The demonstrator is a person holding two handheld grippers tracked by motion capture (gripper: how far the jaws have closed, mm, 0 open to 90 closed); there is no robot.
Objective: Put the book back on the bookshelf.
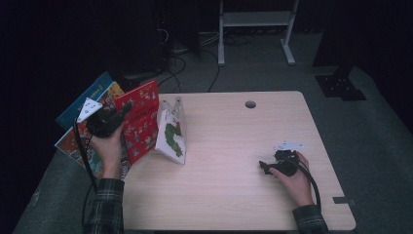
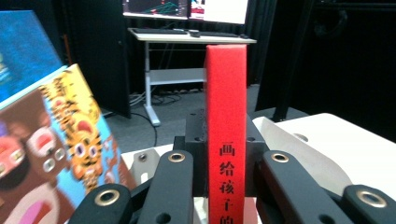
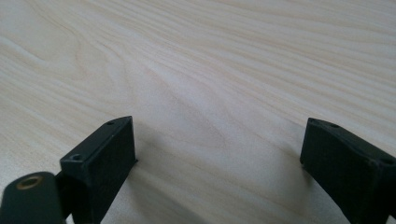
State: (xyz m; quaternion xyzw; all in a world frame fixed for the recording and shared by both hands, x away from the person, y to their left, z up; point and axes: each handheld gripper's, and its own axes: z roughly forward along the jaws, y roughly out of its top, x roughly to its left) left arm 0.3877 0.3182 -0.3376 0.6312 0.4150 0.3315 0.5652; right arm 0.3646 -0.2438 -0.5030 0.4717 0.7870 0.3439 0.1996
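A red picture book [image 1: 141, 119] stands upright at the table's left edge, and my left gripper [image 1: 122, 114] is shut on it. In the left gripper view its red spine [image 2: 226, 121], printed with black characters, rises between the two black jaws. To its right a white book with a green caterpillar [image 1: 171, 136] leans in a clear bookstand [image 1: 176, 108]. My right gripper [image 1: 265, 167] rests low over the table at the right, jaws wide apart. In the right gripper view its fingers [image 3: 109, 154] frame bare wood with nothing between them.
Several more picture books [image 1: 90, 105] fan out behind the left hand, past the table's left edge; a tiger-cover book [image 2: 70, 154] is close at the left. The table [image 1: 234, 185] has a cable hole [image 1: 250, 104] at the back. A white desk frame [image 1: 255, 24] stands beyond.
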